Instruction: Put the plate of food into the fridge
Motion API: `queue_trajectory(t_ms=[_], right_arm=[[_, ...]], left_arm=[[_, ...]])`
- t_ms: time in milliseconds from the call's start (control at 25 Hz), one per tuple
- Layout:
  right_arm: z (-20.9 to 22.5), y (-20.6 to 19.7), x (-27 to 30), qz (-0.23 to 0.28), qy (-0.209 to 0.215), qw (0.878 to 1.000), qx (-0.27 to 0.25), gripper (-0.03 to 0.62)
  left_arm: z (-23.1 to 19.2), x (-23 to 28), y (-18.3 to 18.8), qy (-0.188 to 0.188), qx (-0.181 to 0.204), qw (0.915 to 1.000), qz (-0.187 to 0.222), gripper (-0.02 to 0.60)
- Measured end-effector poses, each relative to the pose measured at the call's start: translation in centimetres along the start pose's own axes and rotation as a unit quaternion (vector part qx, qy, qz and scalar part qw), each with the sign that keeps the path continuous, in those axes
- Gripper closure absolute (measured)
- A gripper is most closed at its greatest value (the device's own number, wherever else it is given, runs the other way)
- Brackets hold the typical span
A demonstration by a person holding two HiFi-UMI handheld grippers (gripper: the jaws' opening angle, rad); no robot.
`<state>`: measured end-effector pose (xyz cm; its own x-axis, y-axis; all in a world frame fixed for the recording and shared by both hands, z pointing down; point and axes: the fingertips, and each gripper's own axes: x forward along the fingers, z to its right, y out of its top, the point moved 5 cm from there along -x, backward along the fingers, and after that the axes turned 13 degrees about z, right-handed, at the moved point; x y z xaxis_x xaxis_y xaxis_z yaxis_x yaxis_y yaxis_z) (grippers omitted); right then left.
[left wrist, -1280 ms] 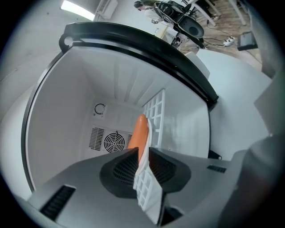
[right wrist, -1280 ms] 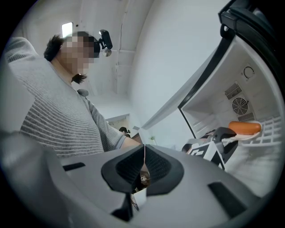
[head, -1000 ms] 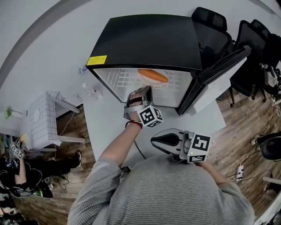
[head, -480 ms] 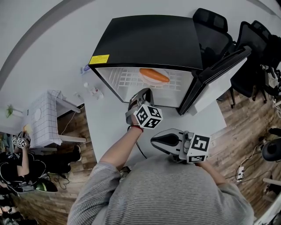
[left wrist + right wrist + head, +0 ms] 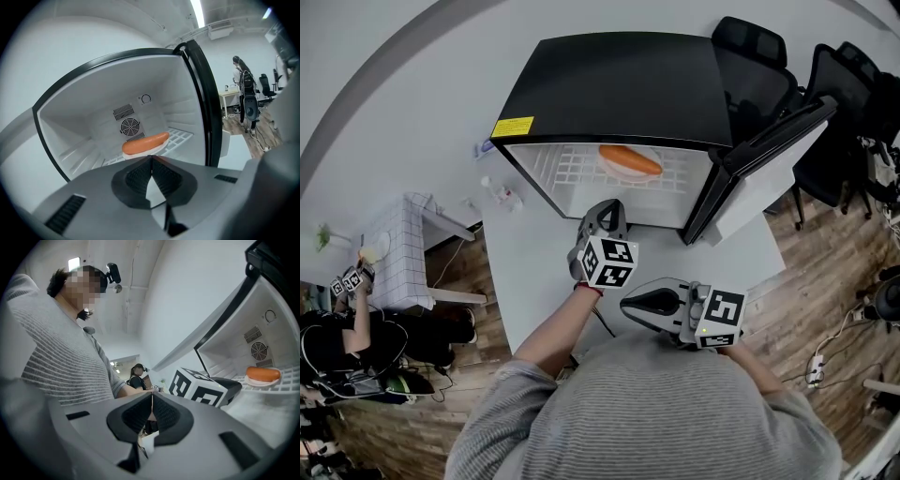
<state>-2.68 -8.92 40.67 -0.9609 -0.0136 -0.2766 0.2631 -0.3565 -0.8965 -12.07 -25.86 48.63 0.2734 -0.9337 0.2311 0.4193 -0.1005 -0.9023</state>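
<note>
With the plate of food resting inside the fridge, the left hand-held gripper pulls back clenched and empty, the door at right still open

One black-topped white mini fridge, one white round plate, one orange sausage, two grey plastic grippers: left gripper, right gripper.
</note>
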Motion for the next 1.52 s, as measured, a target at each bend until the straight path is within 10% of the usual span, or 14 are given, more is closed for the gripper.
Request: queue_trajectory(t_ms=[560, 960, 1520], right_arm=[[0.8, -0.6, -1.3, -0.029, -0.019, 0.999, -0.021, 0.58], [2.3, 0.0, -2.1, -0.034, -0.049, 0.997, -0.056, 0.58], [3.5, 1.8, -2.7, 0.002, -0.102, 0.99, -0.098, 0.579]], left_arm=[[1.5, -5.2, 1.4, -0.04, -0.08, 0.995, 0.043, 0.571], [1.1, -9.9, 6.0, -0.059, -0.163, 0.9646, 0.198, 0.569], [1.9, -12.6, 8.4, -0.091, -0.182, 0.9526, 0.226, 0.569]])
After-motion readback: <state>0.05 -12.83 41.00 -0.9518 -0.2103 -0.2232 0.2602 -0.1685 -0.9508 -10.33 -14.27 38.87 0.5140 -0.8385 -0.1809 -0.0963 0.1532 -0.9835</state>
